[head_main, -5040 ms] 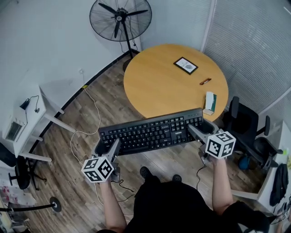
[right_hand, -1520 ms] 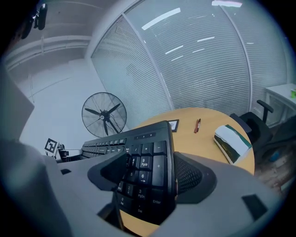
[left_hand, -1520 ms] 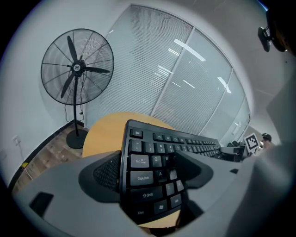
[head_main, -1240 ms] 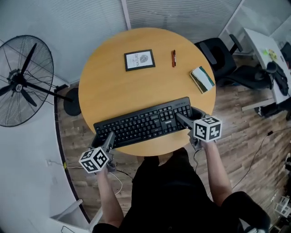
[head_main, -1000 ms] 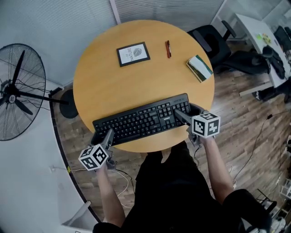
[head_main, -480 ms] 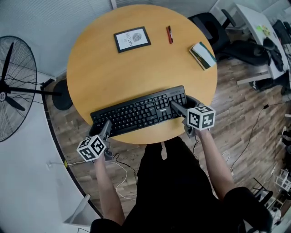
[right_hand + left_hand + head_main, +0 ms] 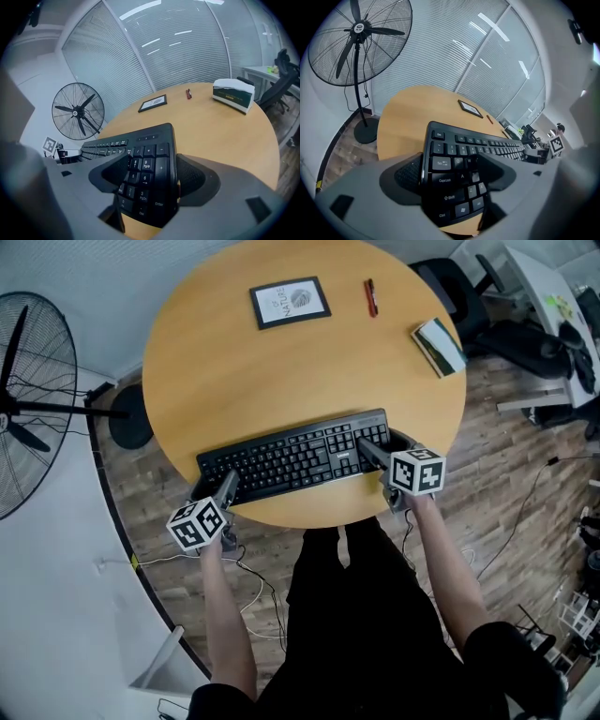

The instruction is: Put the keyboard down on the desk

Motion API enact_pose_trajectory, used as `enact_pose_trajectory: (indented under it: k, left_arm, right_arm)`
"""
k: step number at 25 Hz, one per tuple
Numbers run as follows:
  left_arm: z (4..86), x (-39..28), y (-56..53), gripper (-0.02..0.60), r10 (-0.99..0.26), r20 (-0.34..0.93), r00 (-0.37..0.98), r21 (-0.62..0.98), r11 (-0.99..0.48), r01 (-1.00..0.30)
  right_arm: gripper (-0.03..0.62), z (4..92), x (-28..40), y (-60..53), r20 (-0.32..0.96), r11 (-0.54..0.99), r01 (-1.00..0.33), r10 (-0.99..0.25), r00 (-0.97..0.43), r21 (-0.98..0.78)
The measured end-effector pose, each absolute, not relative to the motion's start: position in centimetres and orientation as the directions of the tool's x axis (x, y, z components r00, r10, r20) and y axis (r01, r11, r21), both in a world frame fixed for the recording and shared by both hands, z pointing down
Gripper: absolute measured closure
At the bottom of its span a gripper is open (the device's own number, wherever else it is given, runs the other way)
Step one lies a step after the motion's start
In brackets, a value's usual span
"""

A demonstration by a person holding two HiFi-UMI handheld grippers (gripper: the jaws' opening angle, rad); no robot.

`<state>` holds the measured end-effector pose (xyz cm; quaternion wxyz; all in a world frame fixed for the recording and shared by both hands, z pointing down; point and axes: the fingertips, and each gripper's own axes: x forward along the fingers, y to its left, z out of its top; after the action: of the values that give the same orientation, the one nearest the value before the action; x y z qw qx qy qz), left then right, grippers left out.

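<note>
A black keyboard [image 7: 295,457] stretches across the near part of the round wooden table [image 7: 281,381]. It hangs level and low; I cannot tell whether it touches the wood. My left gripper [image 7: 225,488] is shut on its left end, with the jaws over the key rows [image 7: 454,164]. My right gripper [image 7: 370,451] is shut on the right end, at the number pad [image 7: 147,164]. In the left gripper view the left gripper [image 7: 450,171] holds it just past the table's near rim [image 7: 408,112]. The right gripper [image 7: 152,171] holds it over the table top [image 7: 220,136].
A framed picture [image 7: 290,302], a red pen [image 7: 371,297] and a green-and-white box [image 7: 439,345] lie on the far half of the table. A standing fan [image 7: 28,409] is at the left. Office chairs [image 7: 478,306] and a desk stand at the right.
Five seconds ago the keyboard was carried over the floor short of the table. Now it is over the table's near part. In the last second it settled slightly forward; both grips are unchanged.
</note>
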<state>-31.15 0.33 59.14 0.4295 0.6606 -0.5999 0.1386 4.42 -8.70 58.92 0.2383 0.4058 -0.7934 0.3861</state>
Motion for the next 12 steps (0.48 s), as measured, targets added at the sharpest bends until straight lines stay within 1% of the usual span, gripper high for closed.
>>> enact_pose_trajectory:
  k: [12]
  left_arm:
    - [62.3, -31.3, 0.2, 0.235, -0.638, 0.734, 0.232, 0.380, 0.103, -0.919]
  right_arm:
    - [0.272, 62.8, 4.4, -8.5, 0.711, 0.344, -0.835, -0.441, -0.548, -0.430]
